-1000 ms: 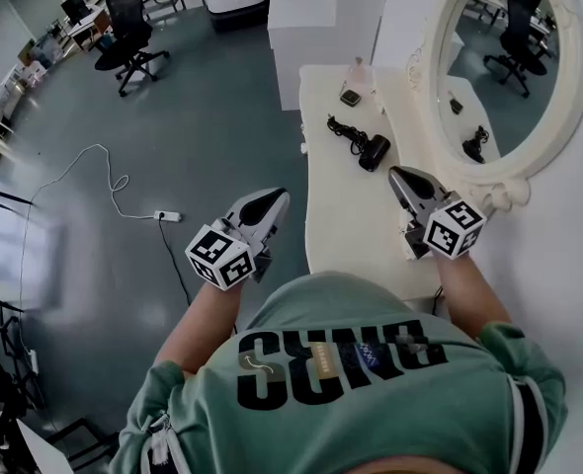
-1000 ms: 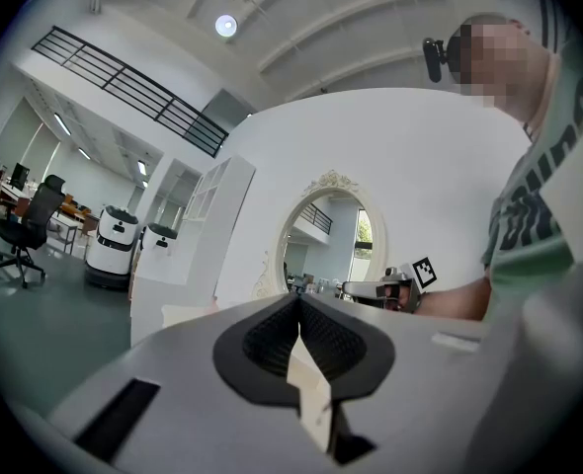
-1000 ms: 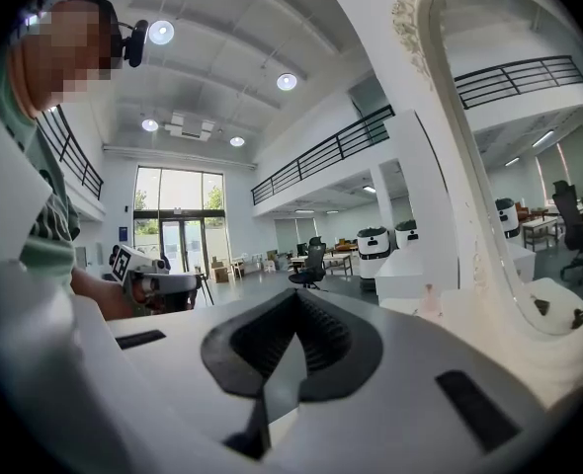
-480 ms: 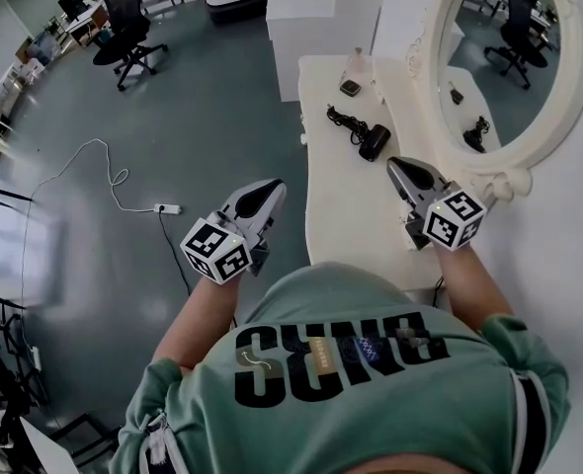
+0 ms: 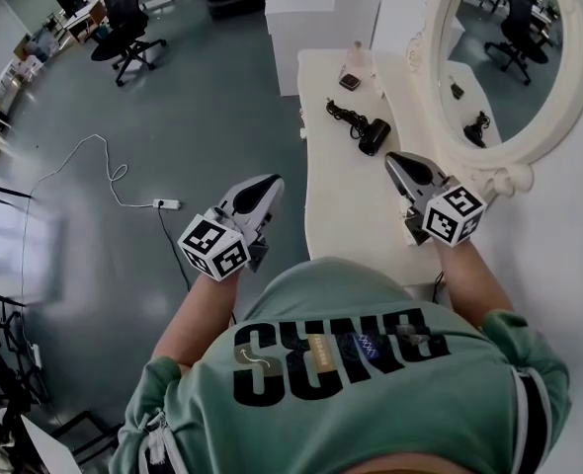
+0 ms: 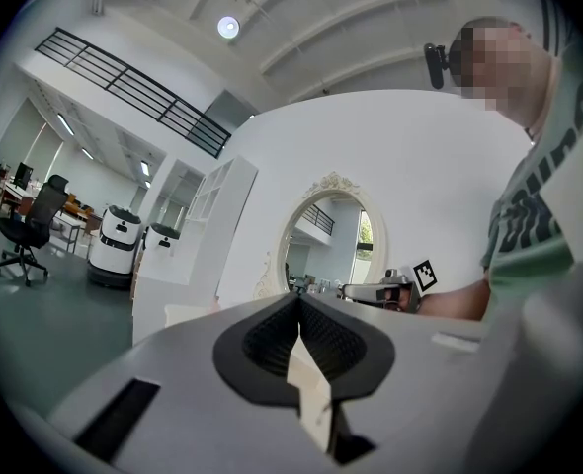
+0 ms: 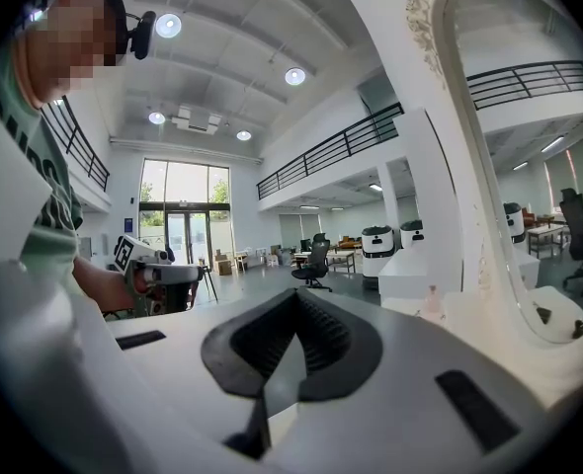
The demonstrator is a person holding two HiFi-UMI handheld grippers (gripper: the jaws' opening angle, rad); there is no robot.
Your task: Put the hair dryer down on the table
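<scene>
Hair dryer [image 5: 374, 136] lies on the white table [image 5: 343, 203].

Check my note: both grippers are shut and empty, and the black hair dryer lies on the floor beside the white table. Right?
Wrong on one point: the head view shows the hair dryer lying on the white table, not on the floor. The left gripper and right gripper are shut and empty, as noted.

Only the head camera's framing has shifted a little. The hair dryer [image 5: 374, 134], lying just ahead of the right claw [image 5: 392, 158], the table [image 5: 341, 210] and the left claw [image 5: 272, 180] all sit slightly higher in the picture than a second ago. More of the person's green shirt [image 5: 371, 304] shows below.
</scene>
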